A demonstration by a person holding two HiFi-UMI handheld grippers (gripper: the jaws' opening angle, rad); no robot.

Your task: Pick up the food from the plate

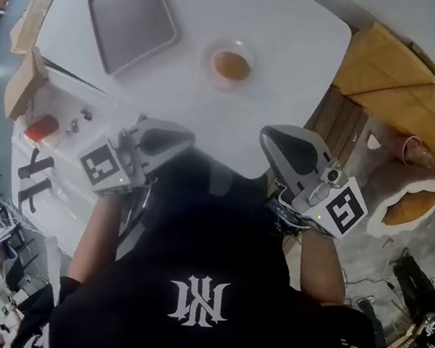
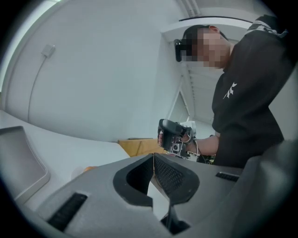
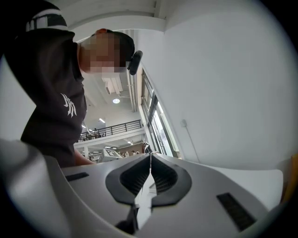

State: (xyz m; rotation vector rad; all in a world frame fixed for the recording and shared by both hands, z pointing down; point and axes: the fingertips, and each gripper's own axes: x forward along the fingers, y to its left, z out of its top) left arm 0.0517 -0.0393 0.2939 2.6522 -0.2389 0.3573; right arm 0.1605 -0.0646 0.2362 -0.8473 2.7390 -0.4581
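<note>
Head view: food [image 1: 231, 66] on its plate [image 1: 213, 49], near a tray [image 1: 132, 16] on the table [image 1: 232, 130], well apart from left gripper [image 1: 175, 139] and right gripper [image 1: 276, 140]; left gripper view — jaws pressed together, empty; right gripper view — likewise closed, holding nothing.

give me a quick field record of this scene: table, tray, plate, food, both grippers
table: white, the person stands at its near edge
tray: grey, bare, far left on the table
plate: clear, mid-table, right of the tray
food: brown round piece on the plate, untouched
left gripper: jaws together, nothing between them, at the near edge, well short of the plate
right gripper: jaws together, nothing between them, at the near edge, well short of the plate
</note>
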